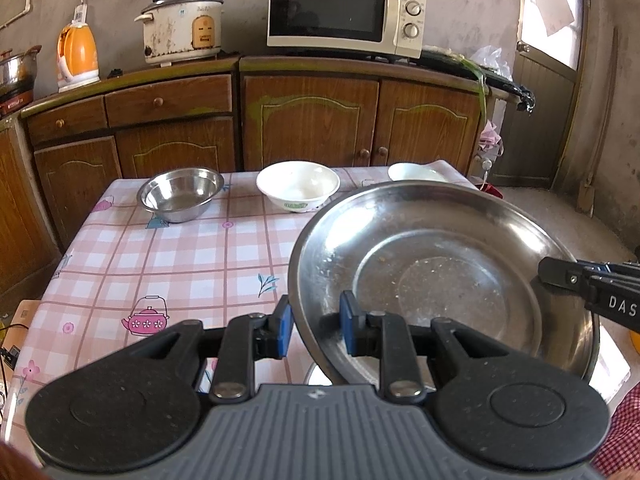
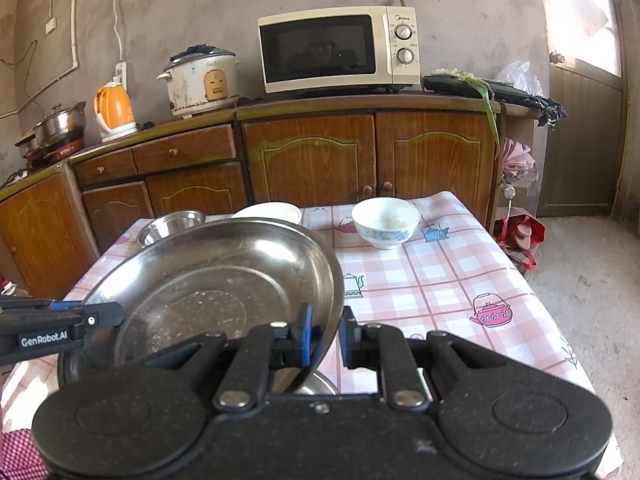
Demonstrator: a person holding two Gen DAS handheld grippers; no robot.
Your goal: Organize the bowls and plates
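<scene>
Both grippers clamp one steel plate by its rim, lifted over the checked tablecloth: left gripper lower centre, right gripper likewise, jaws nearly closed. "GenRobot.AI" and "DAS" readable on fingers. Plate holds only crumbs. Steel bowl, white bowl with unreadable green print, patterned bowl look empty. Midea microwave top centre.

A home kitchen: wooden cabinets line a rough plastered wall, carrying a microwave, a rice cooker and an orange kettle; a checked, teapot-printed cloth covers the table.
</scene>
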